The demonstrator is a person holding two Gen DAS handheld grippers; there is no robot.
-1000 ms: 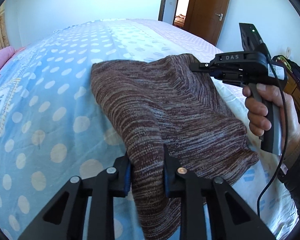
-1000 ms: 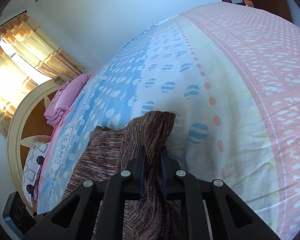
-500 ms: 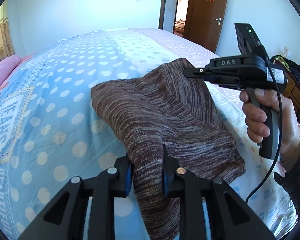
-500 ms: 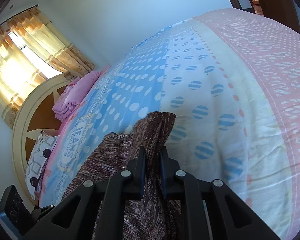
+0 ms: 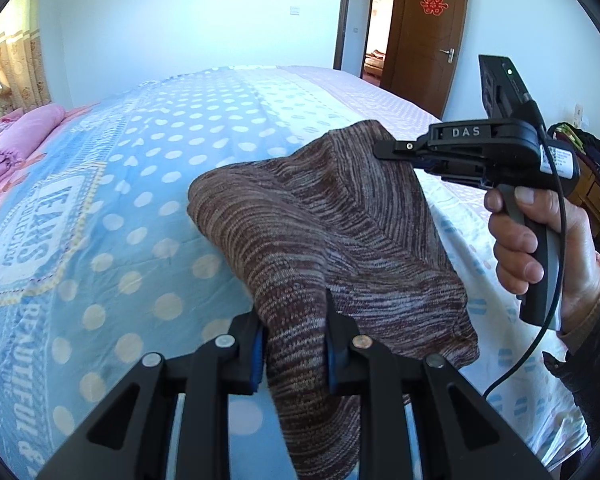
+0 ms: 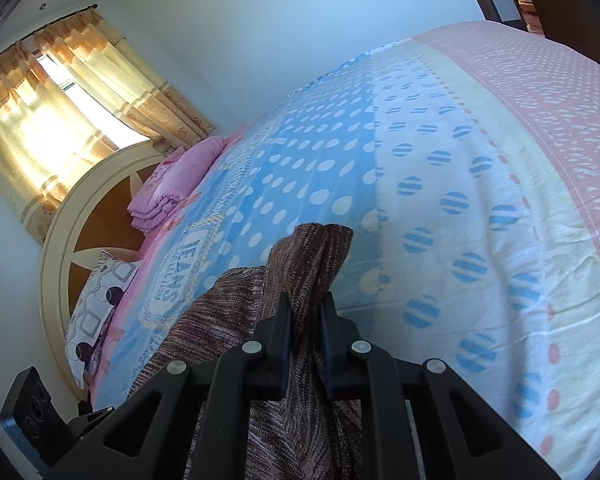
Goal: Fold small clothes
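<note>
A brown striped knit garment (image 5: 320, 232) hangs lifted above the bed, stretched between both grippers. My left gripper (image 5: 294, 344) is shut on its near corner, the cloth bunched between the blue pads. In the left wrist view the right gripper (image 5: 384, 150), held by a hand (image 5: 540, 240), pinches the far corner at the upper right. The right wrist view shows that gripper (image 6: 305, 320) shut on a fold of the garment (image 6: 300, 264), which droops below the jaws.
A bed (image 5: 100, 200) with a blue, white and pink dotted cover (image 6: 460, 160) lies beneath. Folded pink bedding (image 6: 172, 184) and a patterned pillow (image 6: 96, 304) sit by the round headboard (image 6: 60, 248). A wooden door (image 5: 428, 32) stands beyond the bed.
Both grippers have risen and carried the garment further over the bed. More of the cover and its printed emblem shows under the cloth. Both grips are unchanged.
</note>
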